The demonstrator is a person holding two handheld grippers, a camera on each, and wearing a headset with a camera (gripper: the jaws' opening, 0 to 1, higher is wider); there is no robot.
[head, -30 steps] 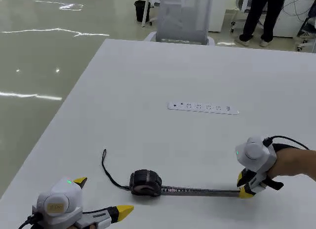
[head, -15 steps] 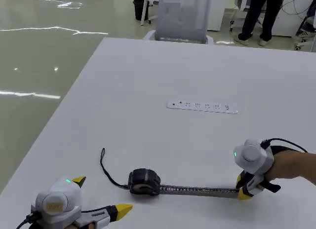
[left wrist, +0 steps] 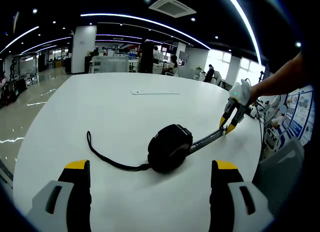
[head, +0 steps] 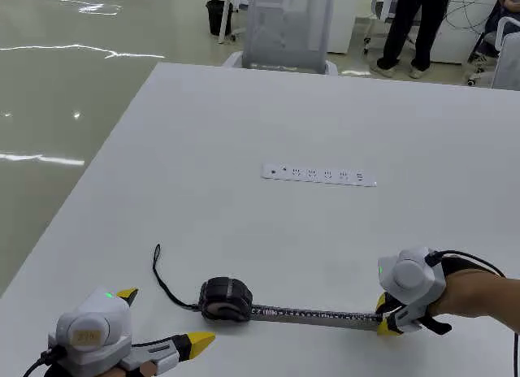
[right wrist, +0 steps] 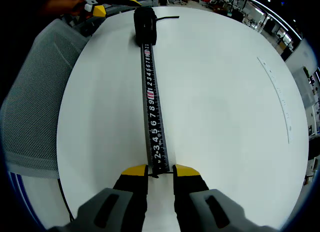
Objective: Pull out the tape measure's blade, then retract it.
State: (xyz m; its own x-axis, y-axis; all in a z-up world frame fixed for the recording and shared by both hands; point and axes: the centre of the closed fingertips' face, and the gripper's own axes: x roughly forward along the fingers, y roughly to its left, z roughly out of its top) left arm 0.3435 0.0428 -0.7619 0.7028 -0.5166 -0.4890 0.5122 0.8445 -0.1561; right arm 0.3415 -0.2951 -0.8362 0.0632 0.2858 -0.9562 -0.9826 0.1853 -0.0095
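On the white table (head: 244, 149), the right gripper (right wrist: 161, 171) pinches the tip of the blade (right wrist: 151, 112) drawn from the black tape measure (head: 226, 299); the left gripper (head: 162, 318) hovers wide-jawed beside it, not touching.

Only slight changes are recorded. The span of blade (head: 313, 316) between the tape measure case (head: 226, 299) and the right gripper (head: 383, 315) is marginally shortened. The left gripper (head: 164, 317) is brought slightly nearer the case.

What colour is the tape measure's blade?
The blade is black with white numerals, clearest in the right gripper view.
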